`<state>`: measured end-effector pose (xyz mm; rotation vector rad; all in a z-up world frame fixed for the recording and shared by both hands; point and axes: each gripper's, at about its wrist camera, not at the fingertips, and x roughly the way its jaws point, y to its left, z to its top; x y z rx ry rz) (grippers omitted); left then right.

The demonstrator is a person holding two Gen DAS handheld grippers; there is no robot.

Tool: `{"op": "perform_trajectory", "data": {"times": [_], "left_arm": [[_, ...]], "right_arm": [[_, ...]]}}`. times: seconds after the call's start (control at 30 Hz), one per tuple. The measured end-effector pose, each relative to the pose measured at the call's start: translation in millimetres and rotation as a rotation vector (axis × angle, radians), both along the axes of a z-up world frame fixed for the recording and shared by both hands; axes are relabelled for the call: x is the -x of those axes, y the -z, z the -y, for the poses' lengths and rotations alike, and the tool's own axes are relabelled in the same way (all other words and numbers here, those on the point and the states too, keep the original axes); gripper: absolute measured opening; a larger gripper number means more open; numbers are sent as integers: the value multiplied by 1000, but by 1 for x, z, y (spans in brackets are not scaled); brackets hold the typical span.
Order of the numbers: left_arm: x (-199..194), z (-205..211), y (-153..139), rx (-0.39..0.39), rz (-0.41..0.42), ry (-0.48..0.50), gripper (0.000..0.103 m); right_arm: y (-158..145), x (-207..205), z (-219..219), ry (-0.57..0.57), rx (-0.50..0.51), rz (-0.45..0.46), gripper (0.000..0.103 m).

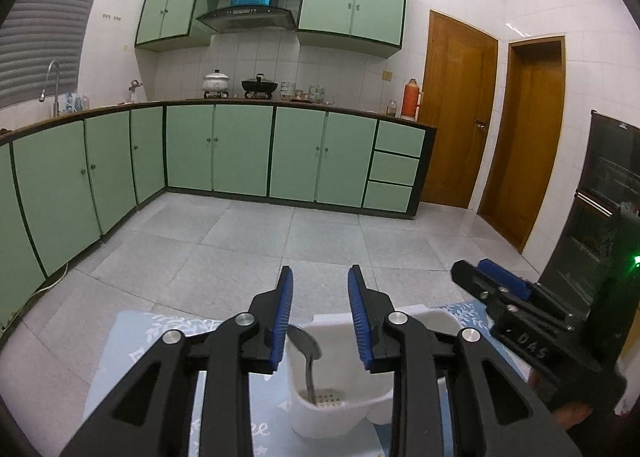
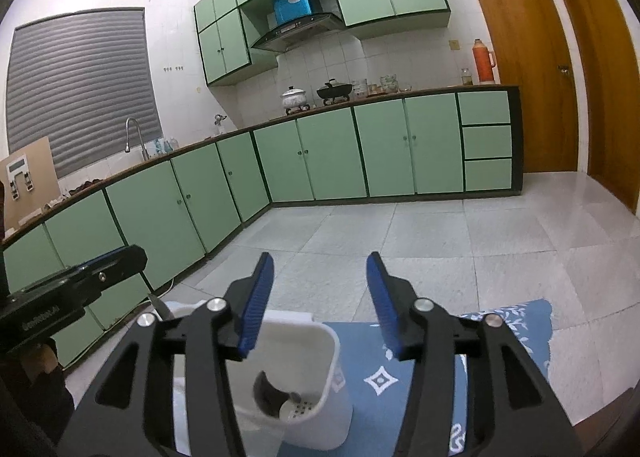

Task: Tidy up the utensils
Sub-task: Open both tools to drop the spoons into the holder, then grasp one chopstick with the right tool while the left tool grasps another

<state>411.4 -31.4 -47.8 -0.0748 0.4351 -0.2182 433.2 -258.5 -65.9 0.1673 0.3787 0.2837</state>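
A spoon already stood in the white holder; both grippers, left and right, hung released and empty; no other utensils showed.

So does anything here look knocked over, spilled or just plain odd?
Nothing stands out. A spoon stands handle-down in the white holder on the blue cloth, bowl end up. Both tongs, left and right, are open and empty.

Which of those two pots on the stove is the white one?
The left pot, white with a patterned side and knobbed lid. The other pot, to its right, is black and shallower, wok-like.
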Motion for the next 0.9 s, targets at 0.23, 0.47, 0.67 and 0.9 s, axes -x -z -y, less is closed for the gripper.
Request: {"op": "perform_trajectory", "data": {"times": [0.23, 0.47, 0.67, 0.9], "left_arm": [[41, -9, -11, -12, 24, -12, 51], [95, -20, -2, -3, -4, -15, 80], [142, -20, 26, -50, -85, 9, 84], [190, -20, 76, -109, -232, 16, 84]], "right_arm": [[-13, 48, 9, 5, -15, -18, 77], [-8, 115, 19, 20, -23, -62, 90], [13, 171, 20, 18, 2, -162, 93], [57, 224, 20, 22, 19, -320, 93]]}}
